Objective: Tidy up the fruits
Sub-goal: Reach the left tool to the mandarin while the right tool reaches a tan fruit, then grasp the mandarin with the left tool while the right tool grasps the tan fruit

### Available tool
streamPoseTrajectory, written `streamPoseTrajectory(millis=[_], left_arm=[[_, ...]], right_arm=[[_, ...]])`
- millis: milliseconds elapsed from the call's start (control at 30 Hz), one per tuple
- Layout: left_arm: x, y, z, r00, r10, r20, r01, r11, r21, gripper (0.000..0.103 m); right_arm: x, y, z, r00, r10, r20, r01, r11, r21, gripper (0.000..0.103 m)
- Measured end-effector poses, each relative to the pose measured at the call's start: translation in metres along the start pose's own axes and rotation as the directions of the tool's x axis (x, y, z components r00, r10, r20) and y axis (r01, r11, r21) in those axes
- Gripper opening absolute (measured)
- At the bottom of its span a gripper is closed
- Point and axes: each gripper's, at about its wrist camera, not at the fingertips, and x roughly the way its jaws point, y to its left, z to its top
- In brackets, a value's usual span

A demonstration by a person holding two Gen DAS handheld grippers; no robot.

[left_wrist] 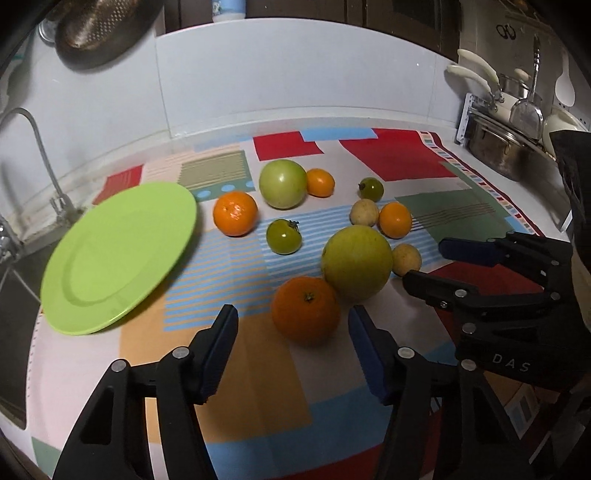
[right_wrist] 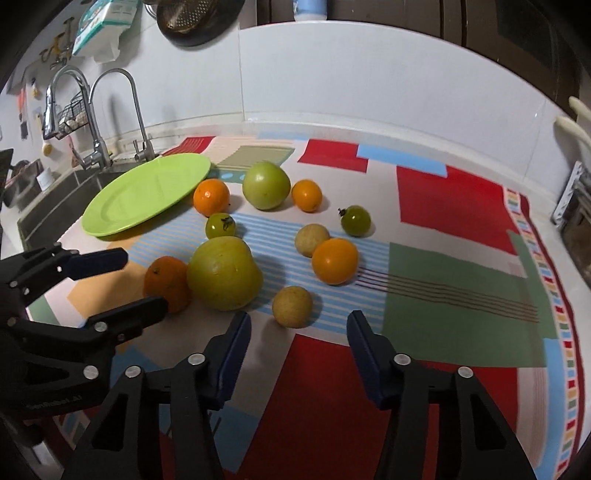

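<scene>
both claws spread wide, holding nothing: left gripper point(left_wrist: 291, 321), right gripper point(right_wrist: 299, 328). big yellow-green fruit point(right_wrist: 223, 273) partly hides dark orange point(right_wrist: 166, 278). green plate point(left_wrist: 118, 254) blurred.

A patchwork-patterned cloth point(right_wrist: 458, 206) in red, green, blue and cream lies under and ahead of the jaws, covering the counter. Far ahead of them stands a white tiled wall point(left_wrist: 295, 81). Ahead and to the left, two curved metal faucets point(right_wrist: 99, 110) rise over a dark sink point(right_wrist: 51, 199), with a wire rack point(right_wrist: 70, 114) hanging behind them. High on the left, a metal colander point(left_wrist: 99, 29) hangs on the wall. Ahead and to the right, a steel pot point(left_wrist: 495, 144) sits at the cloth's edge, with cream-handled utensils point(left_wrist: 476, 74) standing behind it.
</scene>
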Motion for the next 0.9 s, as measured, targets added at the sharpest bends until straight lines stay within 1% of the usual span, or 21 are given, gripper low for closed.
streamPoseTrajectory(millis=[133, 200, 333, 433, 567, 700, 900], left_arm=[[0.009, 0.003, 0.003, 0.999, -0.031, -0.017, 0.031, 0.999, -0.015, 0.053], [0.012, 0.005, 0.005, 0.999, -0.049, -0.023, 0.048, 0.999, -0.025, 0.05], [0.017, 0.006, 0.008, 0.995, -0.088, -0.035, 0.087, 0.995, -0.039, 0.043], [0.018, 0.006, 0.009, 0.995, -0.091, -0.037, 0.09, 0.995, -0.033, 0.042], [0.017, 0.009, 0.01, 0.995, -0.092, -0.046, 0.091, 0.996, -0.028, 0.042], [0.009, 0.015, 0.009, 0.995, -0.09, -0.044, 0.089, 0.995, -0.034, 0.042], [-0.014, 0.026, 0.012, 0.996, -0.093, -0.009, 0.093, 0.995, -0.021, 0.042]], right_arm=[[0.01, -0.002, 0.003, 1.0, 0.02, -0.016, -0.019, 1.0, 0.02, 0.044], [0.013, -0.004, 0.006, 0.999, 0.026, -0.022, -0.025, 0.999, 0.032, 0.043], [0.021, -0.005, 0.009, 0.998, 0.033, -0.044, -0.03, 0.998, 0.057, 0.033], [0.022, -0.006, 0.009, 0.998, 0.041, -0.048, -0.037, 0.997, 0.074, 0.028], [0.021, -0.006, 0.008, 0.998, 0.032, -0.049, -0.027, 0.995, 0.094, 0.028], [0.01, -0.004, 0.006, 0.999, 0.007, -0.041, -0.003, 0.993, 0.119, 0.028], [-0.016, 0.01, 0.012, 1.0, -0.028, 0.0, 0.028, 0.991, 0.133, 0.028]])
